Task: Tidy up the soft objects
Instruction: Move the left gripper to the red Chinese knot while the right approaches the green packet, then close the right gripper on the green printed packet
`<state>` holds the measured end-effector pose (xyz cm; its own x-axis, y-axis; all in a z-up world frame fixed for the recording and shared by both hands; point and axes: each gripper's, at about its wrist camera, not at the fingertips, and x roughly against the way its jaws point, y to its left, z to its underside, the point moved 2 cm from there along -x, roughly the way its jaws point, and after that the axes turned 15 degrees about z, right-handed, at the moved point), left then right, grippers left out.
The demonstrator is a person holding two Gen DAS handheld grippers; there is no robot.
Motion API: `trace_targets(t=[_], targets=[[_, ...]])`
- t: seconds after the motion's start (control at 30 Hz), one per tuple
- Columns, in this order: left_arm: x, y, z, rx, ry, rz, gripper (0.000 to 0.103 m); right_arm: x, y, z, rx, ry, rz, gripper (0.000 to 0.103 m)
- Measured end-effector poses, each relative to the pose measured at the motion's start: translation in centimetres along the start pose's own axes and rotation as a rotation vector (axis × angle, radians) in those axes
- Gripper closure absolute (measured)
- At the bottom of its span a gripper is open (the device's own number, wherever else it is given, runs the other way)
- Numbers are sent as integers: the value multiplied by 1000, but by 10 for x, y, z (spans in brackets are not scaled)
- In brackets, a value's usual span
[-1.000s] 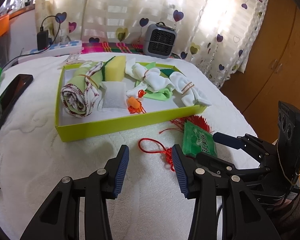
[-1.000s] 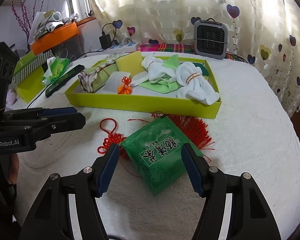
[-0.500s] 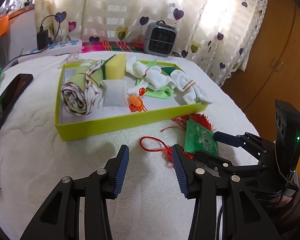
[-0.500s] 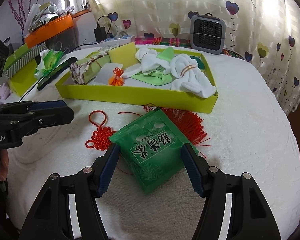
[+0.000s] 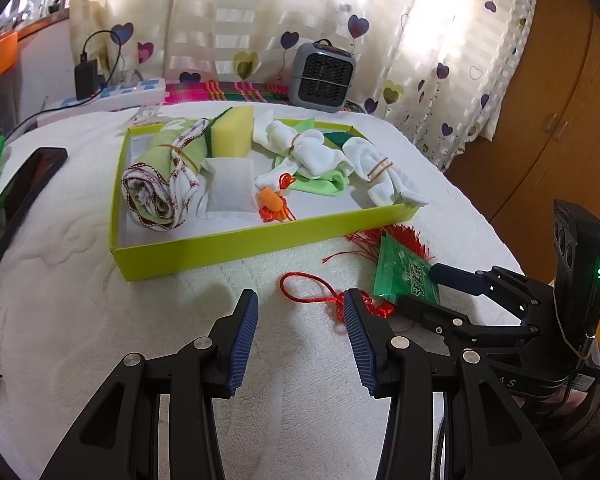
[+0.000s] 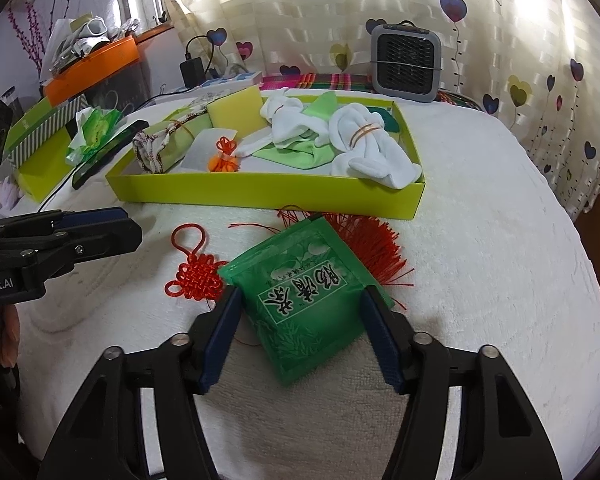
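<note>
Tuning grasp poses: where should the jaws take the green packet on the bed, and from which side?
Across its two long side edges, coming down from the near end. The green packet lies flat, slightly skewed, on top of the red tassel; its near half sits clear between the right gripper jaws, away from the threads.

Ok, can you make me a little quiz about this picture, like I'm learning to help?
1. True or false: the green packet is already inside the yellow-green tray.
2. What lies partly under the packet on the white cover? A) a red knot with a tassel B) a blue sock C) a spoon
3. Fill in: the packet sits between the fingers of the ____ gripper.

Key
1. False. It lies on the cover in front of the tray.
2. A
3. Right. Its jaws have just been closing around the packet, and whether the pads press it yet cannot be told. The left gripper is open over bare cover.
</note>
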<state>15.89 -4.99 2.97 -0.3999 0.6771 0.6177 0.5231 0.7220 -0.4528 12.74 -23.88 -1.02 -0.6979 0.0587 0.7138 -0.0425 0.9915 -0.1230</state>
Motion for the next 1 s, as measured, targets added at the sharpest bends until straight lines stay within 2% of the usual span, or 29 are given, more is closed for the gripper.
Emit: trace_targets(t=[0.17,0.53,0.77,0.9,0.93,1.0], targets=[[0,0,0,-1,0,0,60,3,1,0,2,-13,-3,66],[0,0,1,-2,4,-2,60,7,-6,4,-39,-14,-42,97],[-3,-1,2,-3,10,-4,60,15,-15,8,-65,-27,-42,101],[-5,-1,2,-4,18,-3,60,13,-29,9,-140,-8,-59,101],[-6,-2,1,-5,20,-2,60,11,-33,8,-167,7,-71,100],[-5,-1,2,-4,21,-1,60,11,-41,11,-217,29,-113,92]])
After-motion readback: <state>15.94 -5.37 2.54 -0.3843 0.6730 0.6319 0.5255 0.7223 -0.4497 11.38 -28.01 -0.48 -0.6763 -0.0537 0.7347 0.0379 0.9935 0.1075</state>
